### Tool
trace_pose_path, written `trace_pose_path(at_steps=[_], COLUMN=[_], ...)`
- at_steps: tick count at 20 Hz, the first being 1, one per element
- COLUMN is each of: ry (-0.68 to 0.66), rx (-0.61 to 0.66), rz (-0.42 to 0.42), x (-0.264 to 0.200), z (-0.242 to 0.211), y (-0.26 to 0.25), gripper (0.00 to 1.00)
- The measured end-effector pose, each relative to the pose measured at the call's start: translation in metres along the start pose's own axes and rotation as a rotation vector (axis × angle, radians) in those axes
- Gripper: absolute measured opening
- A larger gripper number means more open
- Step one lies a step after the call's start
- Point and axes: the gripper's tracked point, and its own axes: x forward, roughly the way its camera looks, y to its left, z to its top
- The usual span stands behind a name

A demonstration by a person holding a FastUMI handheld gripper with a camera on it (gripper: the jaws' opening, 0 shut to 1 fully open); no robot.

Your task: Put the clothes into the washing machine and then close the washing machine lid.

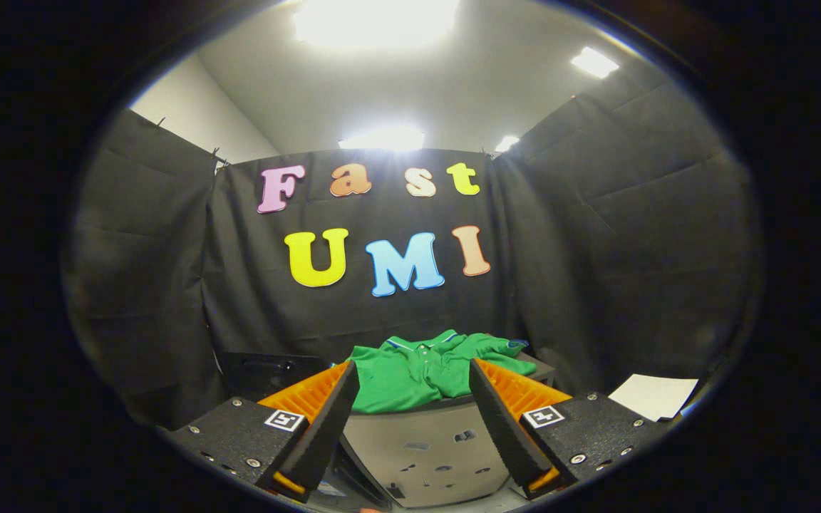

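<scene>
Hand-held gripper [414, 420] up close, fingers spread wide, holding nothing. Just ahead and between them: one green polo shirt [425, 370], crumpled on top of a grey washing machine [425, 449]. Probably light, soft and floppy, so no stiff edge to pinch; best bet looks like grabbing a bunched fold near the middle, or the collar [421, 340], so it lifts in one go. Count: one shirt, one machine. Also one white sheet of paper [656, 395] off right of the fingers. Can't tell about the lid.
</scene>
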Motion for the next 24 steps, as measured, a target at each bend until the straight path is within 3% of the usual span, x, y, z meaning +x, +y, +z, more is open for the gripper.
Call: trace_pose_path(at_steps=[7,11,17,24], ry=[0.118,0.279,0.505,0.682], rx=[-0.037,-0.122,-0.126,-0.099], rz=[0.001,-0.055,0.023,0.039], x=[0.117,0.175,0.234,0.264], z=[0.006,-0.034,-0.086,-0.13], y=[-0.018,-0.038,-0.013,-0.008], gripper=[0.96,0.95,0.96,0.96])
